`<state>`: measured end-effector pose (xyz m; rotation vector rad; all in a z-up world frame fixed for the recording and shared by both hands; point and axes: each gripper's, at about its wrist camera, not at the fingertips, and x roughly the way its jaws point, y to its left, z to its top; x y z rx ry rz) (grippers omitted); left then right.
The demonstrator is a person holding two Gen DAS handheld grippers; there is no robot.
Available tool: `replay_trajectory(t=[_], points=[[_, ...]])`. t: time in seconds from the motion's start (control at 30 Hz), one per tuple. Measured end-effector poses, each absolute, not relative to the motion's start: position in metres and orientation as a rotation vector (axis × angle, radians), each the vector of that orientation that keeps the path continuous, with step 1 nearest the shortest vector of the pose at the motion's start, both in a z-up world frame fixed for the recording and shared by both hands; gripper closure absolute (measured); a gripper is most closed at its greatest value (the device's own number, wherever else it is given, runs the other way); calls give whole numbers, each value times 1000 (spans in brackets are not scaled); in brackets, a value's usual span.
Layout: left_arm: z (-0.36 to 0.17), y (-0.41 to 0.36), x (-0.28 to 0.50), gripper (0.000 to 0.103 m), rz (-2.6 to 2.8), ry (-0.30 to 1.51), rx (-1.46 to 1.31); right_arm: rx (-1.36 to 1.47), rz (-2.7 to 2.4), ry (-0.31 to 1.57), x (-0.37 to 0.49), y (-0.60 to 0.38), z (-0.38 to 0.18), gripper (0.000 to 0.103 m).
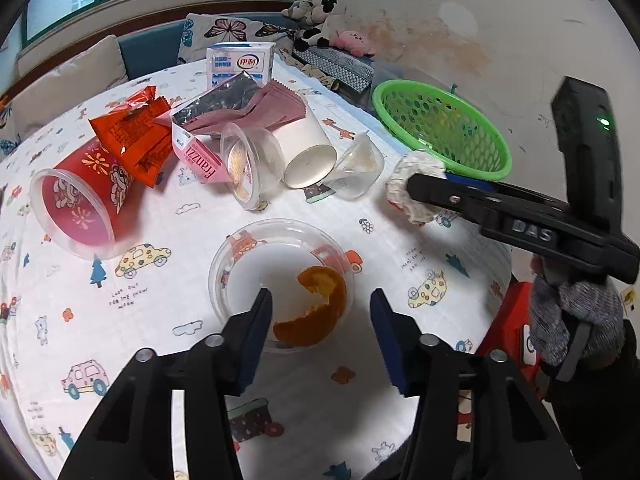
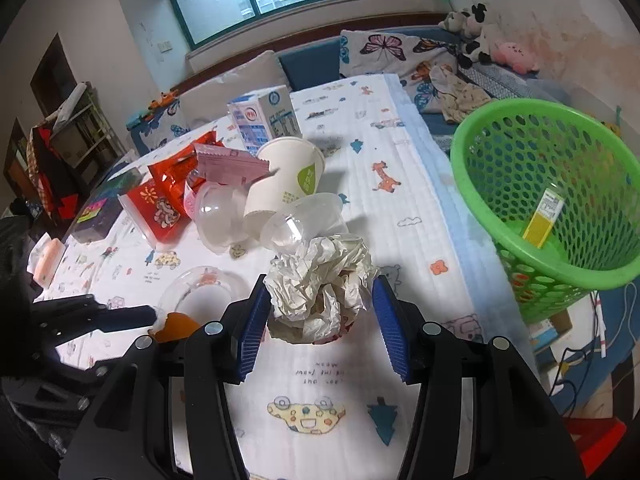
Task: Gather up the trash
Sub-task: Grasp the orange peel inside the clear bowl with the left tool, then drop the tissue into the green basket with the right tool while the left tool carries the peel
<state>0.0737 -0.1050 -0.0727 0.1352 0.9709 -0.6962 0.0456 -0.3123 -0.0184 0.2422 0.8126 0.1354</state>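
My right gripper (image 2: 320, 320) is shut on a crumpled white paper ball (image 2: 320, 280) and holds it above the table; it also shows in the left wrist view (image 1: 416, 184), beside the green basket (image 1: 472, 152). The green basket (image 2: 560, 264) stands off the table's right edge with a yellow packet (image 2: 544, 216) inside. My left gripper (image 1: 320, 328) is open, its fingers on either side of a clear plastic bowl (image 1: 240, 256) holding orange peel (image 1: 320, 304). The left gripper also shows in the right wrist view (image 2: 152, 316).
A pile of trash lies at mid-table: a red cup (image 1: 80, 200), orange wrappers (image 1: 136, 136), a pink wrapper (image 1: 240, 116), a white paper cup (image 1: 308, 148), clear plastic cups (image 1: 248, 164) and a milk carton (image 1: 240, 62). Sofa cushions (image 2: 384, 48) and plush toys (image 2: 476, 32) lie beyond.
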Motion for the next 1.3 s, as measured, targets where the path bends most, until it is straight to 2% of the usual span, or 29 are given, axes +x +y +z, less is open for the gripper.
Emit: replay_trajectory(t=[0.3, 0.37, 0.77, 1.0, 1.3], points=[[-76, -106, 77, 75, -689, 973, 135, 254, 113, 788, 31, -323, -11, 50], [-75, -106, 77, 84, -697, 973, 129, 258, 102, 781, 28, -327, -9, 50], [-63, -106, 71, 89, -703, 955, 125, 299, 48, 733, 15, -353, 2, 50], [-31, -109, 70, 89, -738, 904, 111, 326, -22, 703, 11, -385, 9, 50], [15, -152, 84, 89, -820, 818, 115, 338, -151, 695, 18, -449, 11, 50]])
